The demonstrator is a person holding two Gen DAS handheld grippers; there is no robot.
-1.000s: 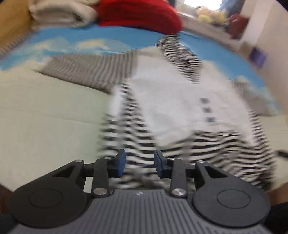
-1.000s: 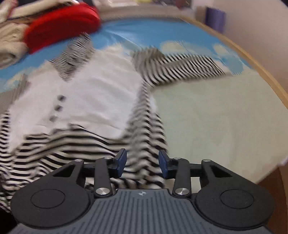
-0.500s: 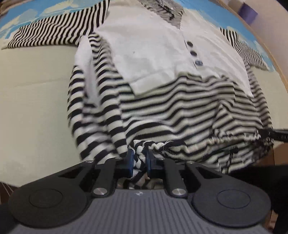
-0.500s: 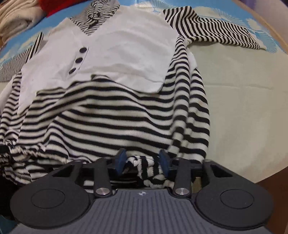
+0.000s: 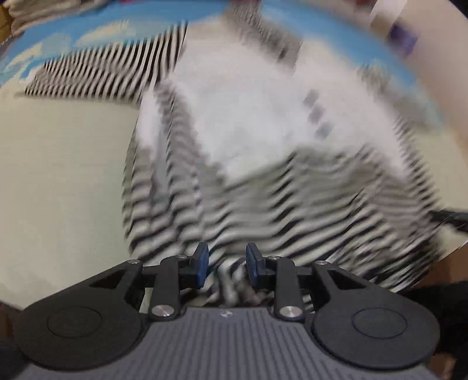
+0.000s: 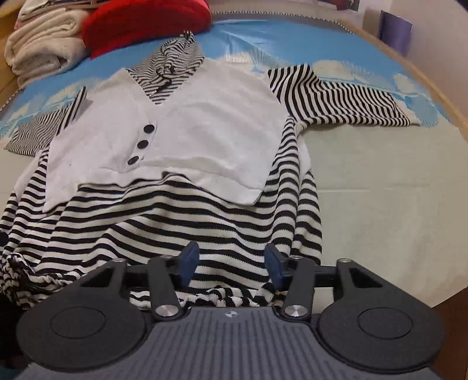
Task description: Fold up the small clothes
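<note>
Now, start from what lies nearest: the gathered hem (image 6: 204,296) of the striped top (image 6: 163,216). Your right claw (image 6: 231,264) stands wide open just above that hem, gripping nothing, though a bunched piece of the hem lies directly under it. Your left claw (image 5: 226,264) is parted too, less widely, with a twist of hem between its pads; that view is badly smeared, so I cannot tell whether cloth touches them, but it does not look pinched.

The top lies face up on the bed (image 6: 380,181), hem toward you, hood (image 6: 175,55) away. I judge the step in hand to be fixing the hem for a fold. Take it at both corners of the hem, well apart, and close only on the thick drawstring edge, both layers together. Keep the two claws level with the hem so it comes up square.

Beyond the hem sits the white panel (image 6: 204,122) with its buttons (image 6: 143,143); carry the hem past it. Beyond that, each sleeve (image 6: 342,99) is spread out and needs tucking. Past the hood lie the red garment (image 6: 146,20) and folded towels (image 6: 44,49); stay short of them.
</note>
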